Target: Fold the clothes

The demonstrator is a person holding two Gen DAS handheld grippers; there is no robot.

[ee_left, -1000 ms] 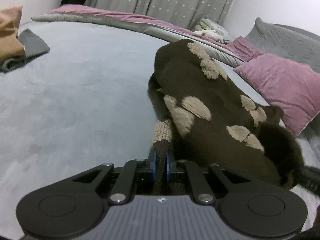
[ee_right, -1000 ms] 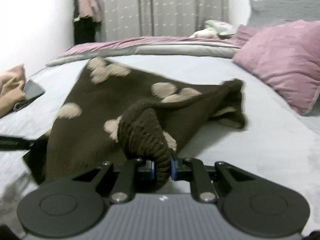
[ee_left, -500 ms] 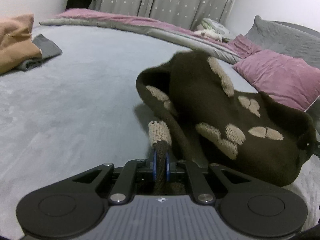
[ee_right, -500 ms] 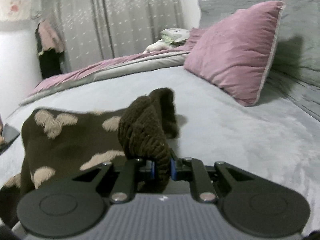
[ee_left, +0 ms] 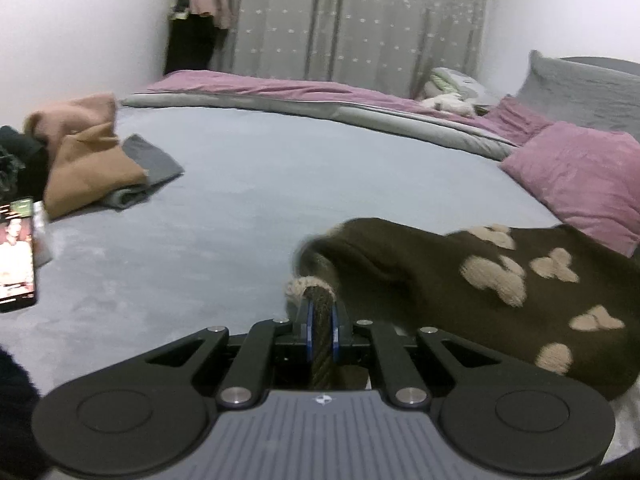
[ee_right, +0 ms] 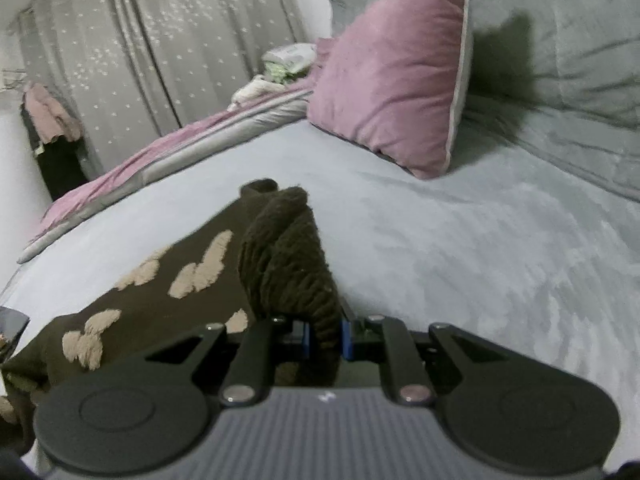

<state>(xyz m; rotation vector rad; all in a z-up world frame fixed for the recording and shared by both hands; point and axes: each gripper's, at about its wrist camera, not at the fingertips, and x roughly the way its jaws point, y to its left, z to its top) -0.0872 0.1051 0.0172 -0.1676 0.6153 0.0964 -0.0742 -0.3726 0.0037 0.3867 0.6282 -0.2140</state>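
- Since the earlier frames the brown sweater point(ee_left: 460, 280) has dropped from a raised, tented shape to lie low across the grey bed point(ee_left: 240, 184), and both cameras have swung to new headings.
- The left gripper point(ee_left: 320, 320) has its jaws narrowed on the sweater's beige-trimmed cuff; the right gripper point(ee_right: 326, 334) is clamped on a thick bunch of dark ribbed knit.
- Only the left wrist view shows the folded tan and grey clothes point(ee_left: 96, 168) and a lit phone point(ee_left: 16, 256) at the left edge.
- Only the right wrist view shows the pink pillow point(ee_right: 392, 84) close up, leaning on a grey cushion point(ee_right: 560, 40).
- The sweater stretches lengthwise between the two grippers, its beige patches facing up, near the pink pillow.
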